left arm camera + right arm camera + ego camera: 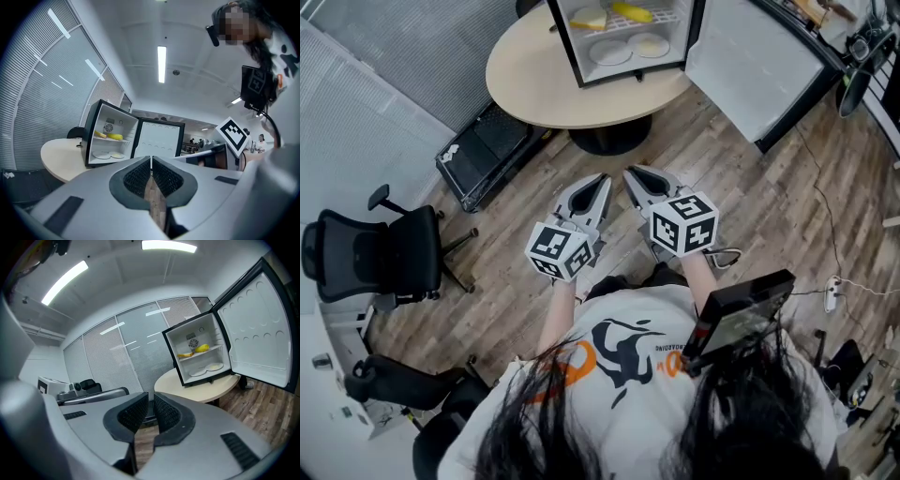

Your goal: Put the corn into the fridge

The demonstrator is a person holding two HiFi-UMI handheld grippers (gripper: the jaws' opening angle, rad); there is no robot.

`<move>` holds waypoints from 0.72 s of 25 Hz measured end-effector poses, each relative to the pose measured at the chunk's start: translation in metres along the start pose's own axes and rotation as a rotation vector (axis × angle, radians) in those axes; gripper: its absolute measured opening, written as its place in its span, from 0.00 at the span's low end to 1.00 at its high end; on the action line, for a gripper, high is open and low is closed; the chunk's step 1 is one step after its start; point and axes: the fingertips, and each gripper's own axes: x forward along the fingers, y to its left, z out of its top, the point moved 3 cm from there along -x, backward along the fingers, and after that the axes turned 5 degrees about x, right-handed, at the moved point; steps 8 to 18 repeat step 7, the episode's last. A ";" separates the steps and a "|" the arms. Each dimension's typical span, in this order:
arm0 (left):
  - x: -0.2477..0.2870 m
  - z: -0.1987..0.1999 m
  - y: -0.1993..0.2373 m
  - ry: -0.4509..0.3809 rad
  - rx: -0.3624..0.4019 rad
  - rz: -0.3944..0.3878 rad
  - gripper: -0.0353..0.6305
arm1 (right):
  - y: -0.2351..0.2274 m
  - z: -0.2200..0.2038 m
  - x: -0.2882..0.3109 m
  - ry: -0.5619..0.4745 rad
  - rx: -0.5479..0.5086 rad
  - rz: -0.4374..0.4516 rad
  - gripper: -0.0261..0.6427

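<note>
The corn [633,12] lies on the upper shelf [666,16] of the open fridge [566,37], above 2 plates [610,52]; the fridge stands on the round worktop [525,75]. My left gripper [601,179] and right gripper [631,172] hang well apart from it, both jaws closed and empty.

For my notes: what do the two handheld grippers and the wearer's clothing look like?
The left gripper and right gripper are grey tapering shells with black ribbed pads lining the jaws. Each carries a white cube with black square markers. The person wears a white T-shirt printed in orange and black.
</note>
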 end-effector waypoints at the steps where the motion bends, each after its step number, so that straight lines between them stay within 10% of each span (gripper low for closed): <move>1: 0.000 0.000 0.000 0.001 0.000 -0.001 0.07 | 0.000 0.000 0.000 0.001 0.003 -0.001 0.10; 18: 0.002 -0.001 0.000 0.002 -0.003 -0.004 0.07 | -0.003 -0.002 0.001 0.005 0.012 -0.003 0.10</move>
